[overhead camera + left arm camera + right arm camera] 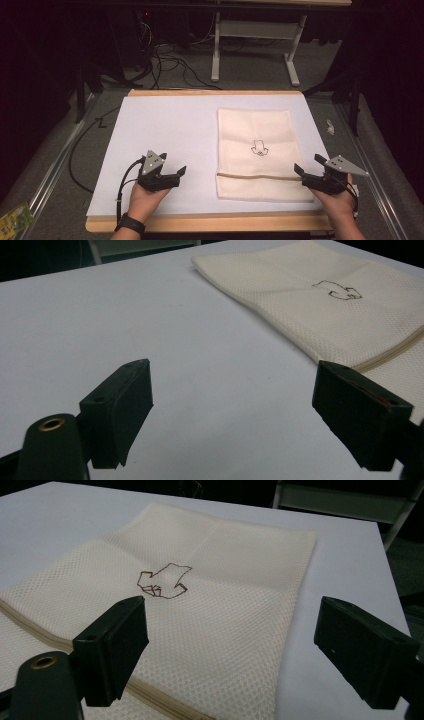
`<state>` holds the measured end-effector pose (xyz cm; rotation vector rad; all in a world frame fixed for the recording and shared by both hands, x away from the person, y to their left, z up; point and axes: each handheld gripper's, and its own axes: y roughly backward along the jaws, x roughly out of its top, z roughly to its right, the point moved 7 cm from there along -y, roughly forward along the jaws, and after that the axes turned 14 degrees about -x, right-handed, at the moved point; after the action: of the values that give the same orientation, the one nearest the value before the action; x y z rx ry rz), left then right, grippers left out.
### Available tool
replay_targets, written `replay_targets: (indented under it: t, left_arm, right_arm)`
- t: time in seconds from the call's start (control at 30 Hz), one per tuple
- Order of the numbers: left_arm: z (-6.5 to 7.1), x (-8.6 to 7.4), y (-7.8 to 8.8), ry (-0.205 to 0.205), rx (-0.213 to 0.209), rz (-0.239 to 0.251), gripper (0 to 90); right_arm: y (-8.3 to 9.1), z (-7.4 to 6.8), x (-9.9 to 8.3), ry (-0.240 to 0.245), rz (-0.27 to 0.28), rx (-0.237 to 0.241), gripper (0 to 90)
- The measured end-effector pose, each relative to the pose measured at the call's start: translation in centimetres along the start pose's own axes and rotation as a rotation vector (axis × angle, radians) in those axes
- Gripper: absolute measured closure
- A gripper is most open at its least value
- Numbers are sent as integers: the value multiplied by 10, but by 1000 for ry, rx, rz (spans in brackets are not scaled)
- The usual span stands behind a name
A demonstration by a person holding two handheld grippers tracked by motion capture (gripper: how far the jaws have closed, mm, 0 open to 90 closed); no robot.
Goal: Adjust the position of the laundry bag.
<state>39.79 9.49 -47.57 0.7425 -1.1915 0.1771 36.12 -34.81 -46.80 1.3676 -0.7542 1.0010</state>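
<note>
- High view: a cream mesh bag point(257, 152) lies flat on the right half of the white table sheet point(165, 135); the left gripper point(172, 176) rests well left of it, the right gripper point(306, 172) at its right edge.
- Left gripper view: jaws spread wide over bare sheet, the bag point(310, 305) ahead to the right.
- Right gripper view: jaws wide apart, gripping nothing, above the bag point(200, 610) near its zip point(150, 695).

Lab or recording room. Dark surround, grey carpet point(60, 150). Loose cables point(170, 62) trail on the floor beyond the worktop's point(210, 222) far edge. White desk frame point(255, 30) behind. White sheet point(165, 130) covers the worktop.
</note>
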Motion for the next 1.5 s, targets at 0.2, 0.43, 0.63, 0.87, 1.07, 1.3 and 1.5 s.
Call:
replay_targets:
  t: [0.2,0.43,0.63,0.87,1.07,1.3,1.5]
  left_arm:
    - [18,3,-30,-12,-33,-41,181]
    - [46,20,-75,-30,-111,-76,211]
    - [54,23,-116,-3,-143,-146,273]
    - [44,25,-156,61,-119,-193,402]
    - [34,20,-169,96,-76,-225,515]
    - [36,18,-168,32,-29,-248,872]
    - [30,18,-161,33,0,-246,887]
  right_arm:
    - [-1,6,-1,-21,-3,-11,144]
    - [1,9,0,-26,3,-17,146]
    - [0,13,-2,-36,-7,-19,148]
    - [1,13,-2,-35,-5,-21,149]
    - [0,14,-3,-32,-6,-18,150]
    - [-1,14,-4,-36,-15,-22,151]
    - [1,13,-4,-35,-14,-20,151]
